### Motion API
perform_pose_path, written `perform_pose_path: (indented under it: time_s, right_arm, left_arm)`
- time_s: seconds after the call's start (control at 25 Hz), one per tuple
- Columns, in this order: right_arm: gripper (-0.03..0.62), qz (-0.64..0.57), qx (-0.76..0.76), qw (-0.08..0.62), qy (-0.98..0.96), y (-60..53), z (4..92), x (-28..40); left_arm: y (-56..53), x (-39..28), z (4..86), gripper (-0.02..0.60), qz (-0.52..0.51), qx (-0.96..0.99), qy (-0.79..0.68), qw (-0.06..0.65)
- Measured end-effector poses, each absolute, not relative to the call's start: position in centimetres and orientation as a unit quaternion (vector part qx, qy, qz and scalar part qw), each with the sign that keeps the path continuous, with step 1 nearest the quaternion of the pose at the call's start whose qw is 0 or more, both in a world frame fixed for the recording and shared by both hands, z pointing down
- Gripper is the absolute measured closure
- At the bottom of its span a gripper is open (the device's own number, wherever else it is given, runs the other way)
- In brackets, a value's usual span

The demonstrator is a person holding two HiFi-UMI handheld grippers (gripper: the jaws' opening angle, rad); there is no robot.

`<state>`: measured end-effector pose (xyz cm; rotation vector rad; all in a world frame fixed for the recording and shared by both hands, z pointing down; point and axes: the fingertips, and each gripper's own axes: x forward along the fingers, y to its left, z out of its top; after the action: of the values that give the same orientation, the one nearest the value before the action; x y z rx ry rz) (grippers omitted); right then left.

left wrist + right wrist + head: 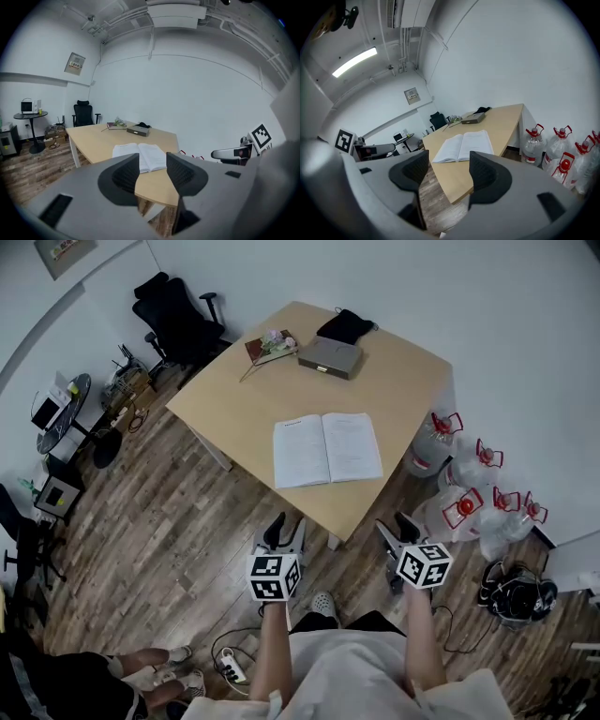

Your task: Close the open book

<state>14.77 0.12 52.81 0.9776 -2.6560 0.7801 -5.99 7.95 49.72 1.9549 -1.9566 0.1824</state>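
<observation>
Well, the open book (327, 448) mid-frame looks light and bendy; best to lift one side's outer edge. The left gripper (288, 527) and right gripper (397, 526) have jaws apart, holding nothing.

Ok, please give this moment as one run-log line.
book: open, flat on table | left gripper: open, empty | right gripper: open, empty | contact with book: none

Left claw (289, 526), right claw (397, 526): jaws apart, empty
</observation>
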Motion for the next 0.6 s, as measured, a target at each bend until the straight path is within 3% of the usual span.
perform_pose_path:
  time_s: [0.6]
  right_arm:
    - [0.312, 0.275, 0.365, 0.103, -0.884, -8.1, 54.6, 11.4]
  left_arm:
    - [0.5, -11.6, 52.0, 0.396, 0.081, 0.700, -0.681, 0.199]
